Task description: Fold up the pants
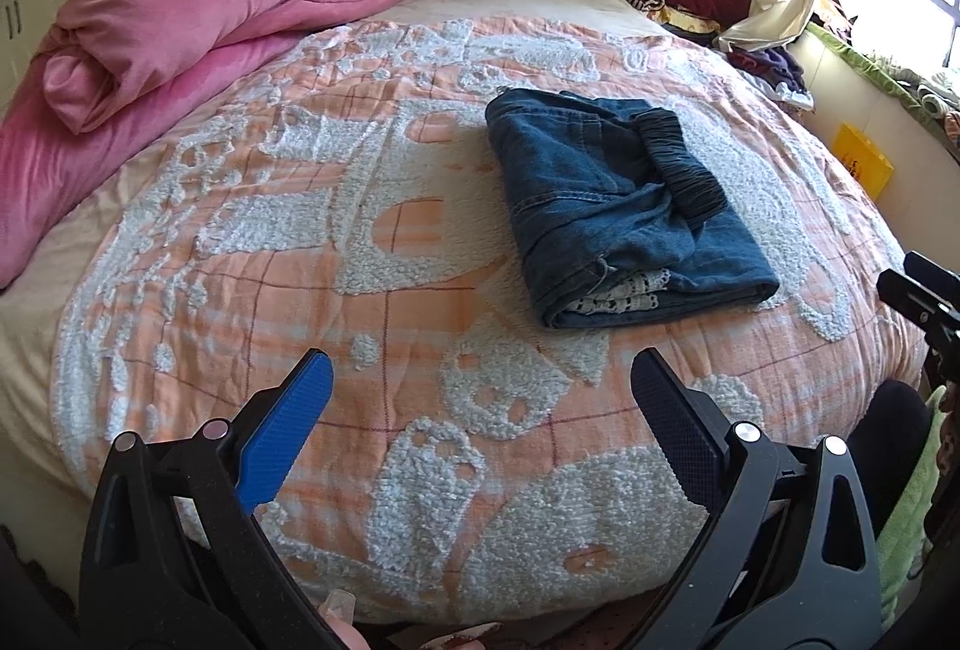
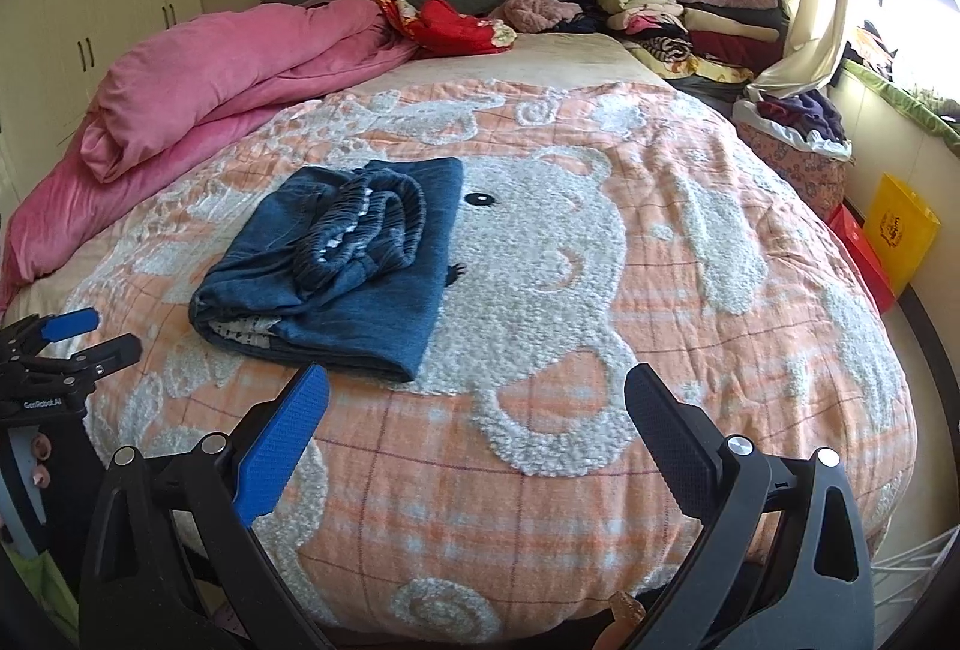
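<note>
1 folded pants point(image 1: 618, 212) on bedspread point(image 1: 390, 290); 2 hand-held grippers agape: left point(image 1: 480, 410), right point(image 2: 477, 410).

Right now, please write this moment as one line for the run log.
pants: folded, lying on bedspread | left gripper: open, empty, short of pants | right gripper: open, empty | contact: none

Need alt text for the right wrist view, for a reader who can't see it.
Folded blue jeans lie on an orange-and-white bedspread, elastic waistband on top. The right gripper hangs open and empty in front; the left gripper shows at the left edge.
</note>
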